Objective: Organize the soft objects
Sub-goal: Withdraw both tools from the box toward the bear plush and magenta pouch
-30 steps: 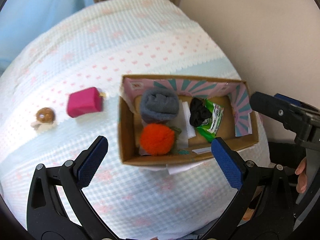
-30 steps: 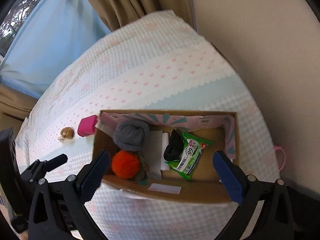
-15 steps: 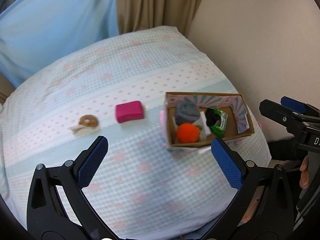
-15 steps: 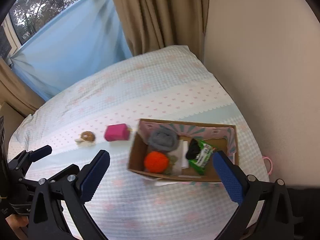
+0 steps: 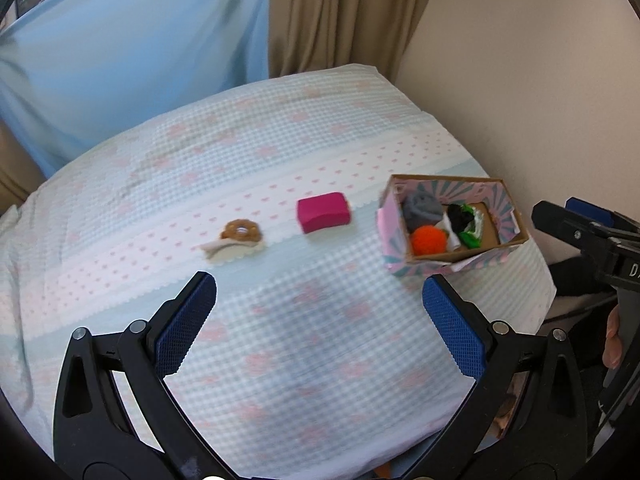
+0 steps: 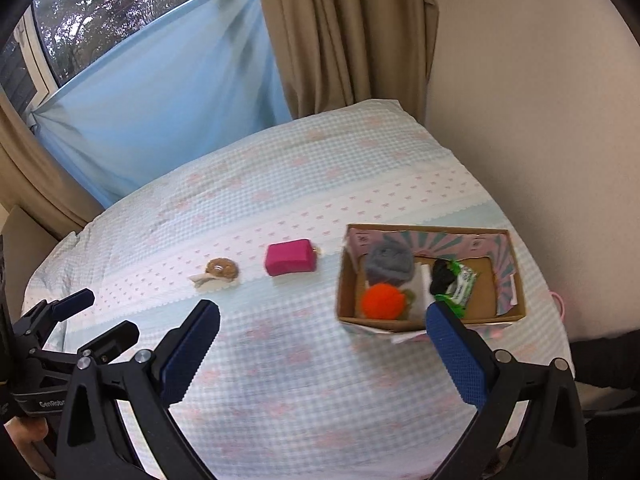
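Observation:
A cardboard box (image 5: 513, 211) (image 6: 345, 289) stands at the bed's right edge. It holds a grey sock roll (image 5: 422, 207) (image 6: 390, 261), an orange pom-pom (image 5: 429, 240) (image 6: 383, 301), a black item (image 5: 459, 215) (image 6: 441, 276) and a green packet (image 5: 471, 235) (image 6: 460, 284). A pink pouch (image 5: 323, 212) (image 6: 290, 257) and a small brown plush (image 5: 239, 233) (image 6: 219, 271) lie on the bedspread left of the box. My left gripper (image 5: 320, 328) and right gripper (image 6: 324, 352) are open, empty and well back from everything.
The bed has a pale blue and pink bedspread (image 5: 280, 340) (image 6: 304, 380). A beige wall (image 6: 540, 120) runs along the right. Beige curtains (image 6: 344, 32) and a blue sheet (image 6: 160, 92) hang behind. The right gripper shows at the left wrist view's right edge (image 5: 588, 232).
Both grippers have pulled back and up from the box. The box and its contents now look small and far. The pouch and plush have not moved.

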Available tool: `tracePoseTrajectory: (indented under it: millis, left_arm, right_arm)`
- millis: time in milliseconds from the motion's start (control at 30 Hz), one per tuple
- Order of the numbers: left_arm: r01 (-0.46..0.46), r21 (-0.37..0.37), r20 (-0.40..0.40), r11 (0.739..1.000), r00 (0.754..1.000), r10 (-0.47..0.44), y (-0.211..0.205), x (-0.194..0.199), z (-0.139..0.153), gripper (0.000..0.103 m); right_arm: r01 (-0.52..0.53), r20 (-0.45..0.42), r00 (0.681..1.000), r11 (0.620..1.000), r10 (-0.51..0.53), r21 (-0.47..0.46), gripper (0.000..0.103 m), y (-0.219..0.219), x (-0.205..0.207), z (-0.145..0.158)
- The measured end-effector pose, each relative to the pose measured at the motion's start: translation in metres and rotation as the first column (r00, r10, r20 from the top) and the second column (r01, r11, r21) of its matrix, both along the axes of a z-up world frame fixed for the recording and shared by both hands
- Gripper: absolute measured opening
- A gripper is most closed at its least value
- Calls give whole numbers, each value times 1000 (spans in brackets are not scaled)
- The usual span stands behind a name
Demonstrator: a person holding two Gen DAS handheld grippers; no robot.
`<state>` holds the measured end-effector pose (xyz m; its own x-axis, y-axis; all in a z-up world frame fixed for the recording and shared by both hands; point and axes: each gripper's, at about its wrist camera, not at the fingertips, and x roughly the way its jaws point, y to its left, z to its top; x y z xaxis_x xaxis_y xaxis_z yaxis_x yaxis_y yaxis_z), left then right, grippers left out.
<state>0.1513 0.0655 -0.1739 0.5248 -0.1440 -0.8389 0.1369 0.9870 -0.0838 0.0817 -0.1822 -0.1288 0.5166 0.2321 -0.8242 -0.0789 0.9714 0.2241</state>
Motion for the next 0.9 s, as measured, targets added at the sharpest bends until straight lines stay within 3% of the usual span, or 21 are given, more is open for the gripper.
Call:
tracePoseTrajectory:
  millis: [267,533,667,767,900]
  left_arm:
    - [56,39,0,998,998,-56,54,19,-15,103]
    - [111,73,-44,991,993,-107,85,70,-51,103]
    - [119,51,-100,992,988,-114,92,100,-78,103]
    - [156,53,-159,986,976,-146,91,127,-106,103]
    - [208,71,-221,976,957,-188,89,156,-142,103]
  right_arm:
    - [-64,12,998,997,65,-29,103,57,18,-5]
    - [-202,4,979,974,203,-108,103,98,64,-24]
    - [-305,-30,952,944,304,-123,103,116,99,-49]
    - [-356,-74,934,930,350,-91,103,127,129,-73]
    - [-419,-143,904,901,402,-116,103,141,165,-109]
